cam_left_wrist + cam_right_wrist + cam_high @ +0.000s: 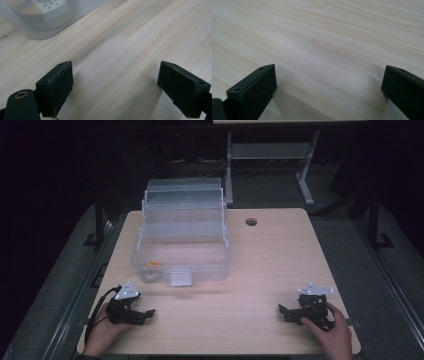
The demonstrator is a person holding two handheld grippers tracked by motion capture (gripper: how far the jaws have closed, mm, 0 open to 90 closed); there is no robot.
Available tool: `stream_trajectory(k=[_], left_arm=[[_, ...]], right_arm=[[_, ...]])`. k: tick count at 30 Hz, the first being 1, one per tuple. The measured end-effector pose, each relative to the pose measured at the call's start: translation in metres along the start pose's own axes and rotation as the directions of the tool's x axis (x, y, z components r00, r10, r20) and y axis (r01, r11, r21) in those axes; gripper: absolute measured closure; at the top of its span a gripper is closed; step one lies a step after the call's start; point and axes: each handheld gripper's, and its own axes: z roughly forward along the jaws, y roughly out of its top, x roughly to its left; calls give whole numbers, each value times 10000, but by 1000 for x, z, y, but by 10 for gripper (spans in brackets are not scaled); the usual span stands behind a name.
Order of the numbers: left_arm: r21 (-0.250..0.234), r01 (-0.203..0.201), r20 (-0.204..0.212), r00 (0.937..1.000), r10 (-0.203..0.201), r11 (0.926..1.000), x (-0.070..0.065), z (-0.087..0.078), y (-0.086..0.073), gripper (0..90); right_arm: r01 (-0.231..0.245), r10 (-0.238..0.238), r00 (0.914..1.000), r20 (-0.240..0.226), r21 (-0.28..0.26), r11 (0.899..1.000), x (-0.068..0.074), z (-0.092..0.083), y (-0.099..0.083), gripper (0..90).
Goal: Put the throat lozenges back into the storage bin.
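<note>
both grippers rest low on the pale wooden worktop (260,270), near its front edge and well apart. the left gripper (145,312) and the right gripper (284,311) each have their fingers (56,87) spread wide on nothing. the clear tiered plastic box (182,235) sits left of centre toward the back, open, with a round tin (42,10) inside. this looks like the starting pose; next, the left gripper would likely reach forward to the box

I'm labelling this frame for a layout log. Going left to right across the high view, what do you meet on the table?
Left black two-jaw gripper → clear plastic tiered storage box → small round hole in the light wooden table → right black two-jaw gripper.
</note>
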Motion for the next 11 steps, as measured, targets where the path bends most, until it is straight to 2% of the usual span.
stream_trajectory(k=[3,5,11], left_arm=[[-561,-55,54,10000,58,9984,1,1,-6,120],[-710,-82,66,9999,87,9974,1,1,-8,120],[-769,-56,60,10000,61,9970,1,1,-9,121]], right_arm=[[-2,2,10000,1,0,10000,0,0,0,0],[2,-2,10000,-1,0,10000,0,0,0,0],[-4,4,10000,-4,-5,10000,0,0,0,0]])
